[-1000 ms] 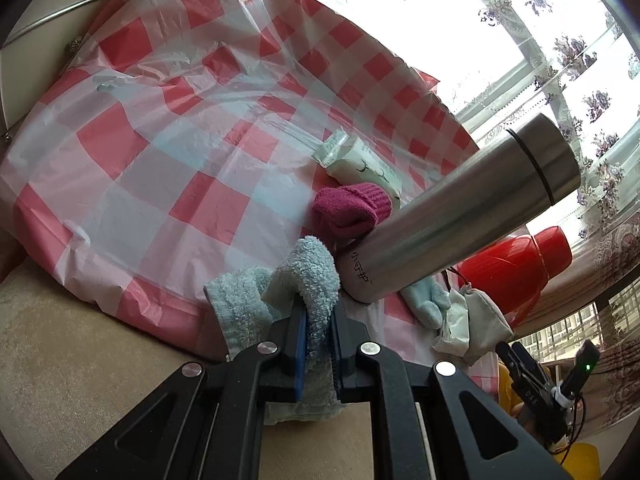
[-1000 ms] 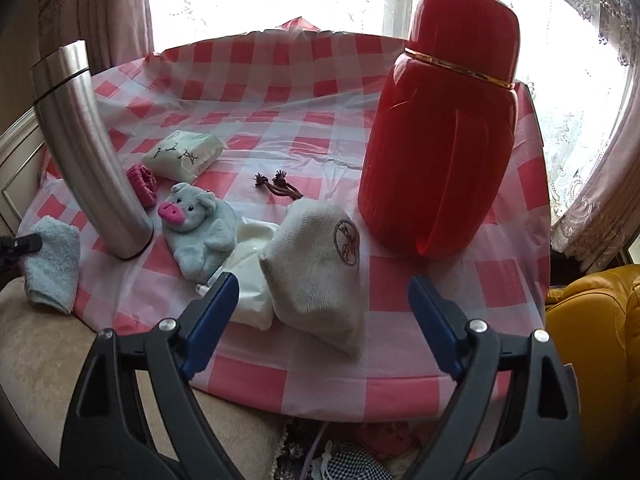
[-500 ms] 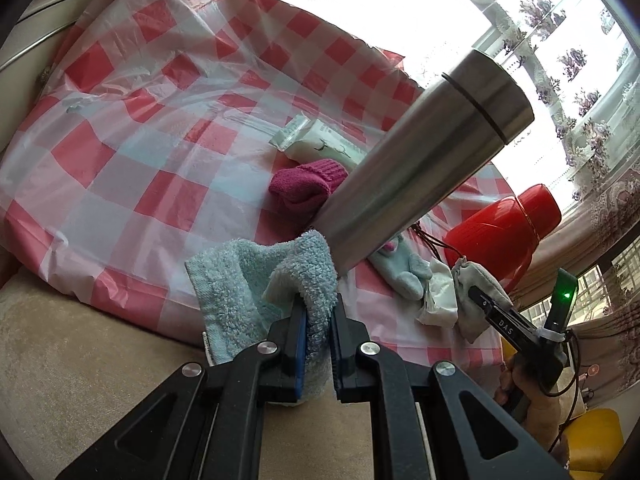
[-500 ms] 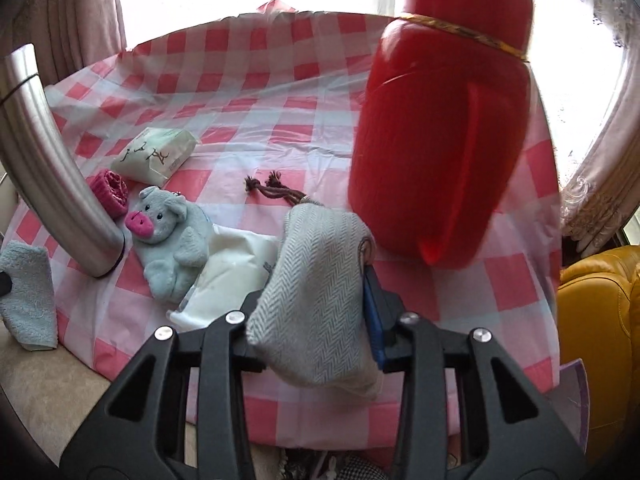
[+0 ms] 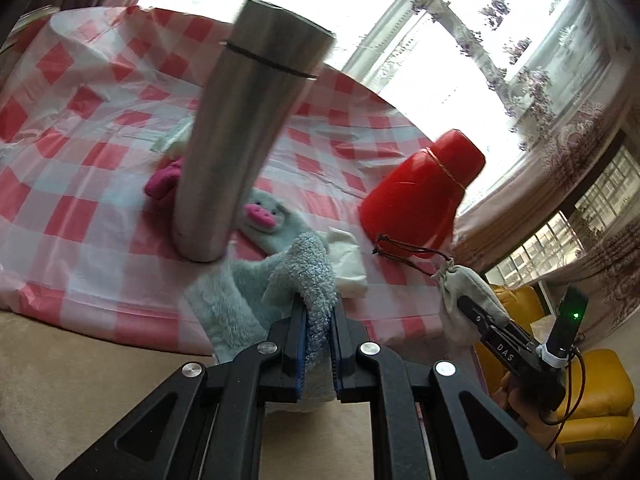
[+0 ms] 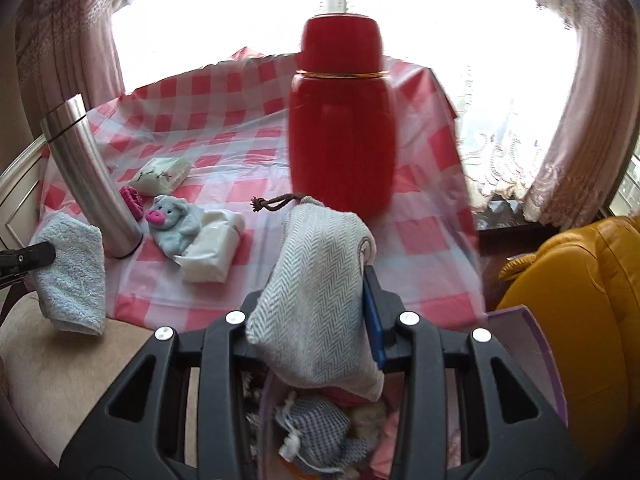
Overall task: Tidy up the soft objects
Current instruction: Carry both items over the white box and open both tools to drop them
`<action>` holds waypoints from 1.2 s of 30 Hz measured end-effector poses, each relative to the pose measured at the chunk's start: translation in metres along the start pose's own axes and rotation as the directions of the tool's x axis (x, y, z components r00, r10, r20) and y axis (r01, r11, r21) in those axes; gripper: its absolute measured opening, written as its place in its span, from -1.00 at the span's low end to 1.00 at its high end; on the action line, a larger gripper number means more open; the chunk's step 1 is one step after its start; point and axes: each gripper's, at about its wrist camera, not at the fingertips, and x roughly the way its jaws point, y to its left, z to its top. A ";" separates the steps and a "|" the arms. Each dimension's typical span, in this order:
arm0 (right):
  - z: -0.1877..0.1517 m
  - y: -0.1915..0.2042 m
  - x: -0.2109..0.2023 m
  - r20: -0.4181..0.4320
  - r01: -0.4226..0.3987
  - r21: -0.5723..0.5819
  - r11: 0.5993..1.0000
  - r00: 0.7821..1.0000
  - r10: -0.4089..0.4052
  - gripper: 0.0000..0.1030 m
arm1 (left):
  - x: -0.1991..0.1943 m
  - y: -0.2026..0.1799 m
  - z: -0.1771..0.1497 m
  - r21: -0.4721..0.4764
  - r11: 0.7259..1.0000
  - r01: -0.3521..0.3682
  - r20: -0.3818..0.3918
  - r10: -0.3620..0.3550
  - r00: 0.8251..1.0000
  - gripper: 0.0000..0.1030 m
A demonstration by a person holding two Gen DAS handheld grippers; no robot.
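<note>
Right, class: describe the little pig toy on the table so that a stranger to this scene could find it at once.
Start at the tall steel flask standing on the red-and-white checked tablecloth. Just beside its base, on the side towards the red flask, lies a small pale blue plush pig, partly resting on a white packet. Its bright pink snout sets it apart from everything nearby.

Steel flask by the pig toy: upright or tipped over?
Upright. The steel flask stands on its base on the checked tablecloth, cap uppermost, beside the pig toy; its lean looks like fisheye distortion.
</note>
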 end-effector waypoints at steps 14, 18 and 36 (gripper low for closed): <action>-0.059 -0.101 -0.045 -0.058 0.181 0.126 0.975 0.983 -0.175 -0.21 | 0.065 -0.154 -0.035 0.222 0.941 0.255 -0.188 -0.215 0.958 -0.80; -0.066 -0.122 -0.051 -0.073 0.212 0.157 0.965 0.977 -0.202 -0.15 | 0.084 -0.178 -0.041 0.252 0.930 0.268 -0.227 -0.213 0.950 -0.46; -0.064 -0.092 -0.046 -0.076 0.154 0.091 0.984 0.986 -0.147 0.32 | 0.071 -0.136 -0.047 0.239 0.958 0.160 -0.205 -0.112 0.972 0.15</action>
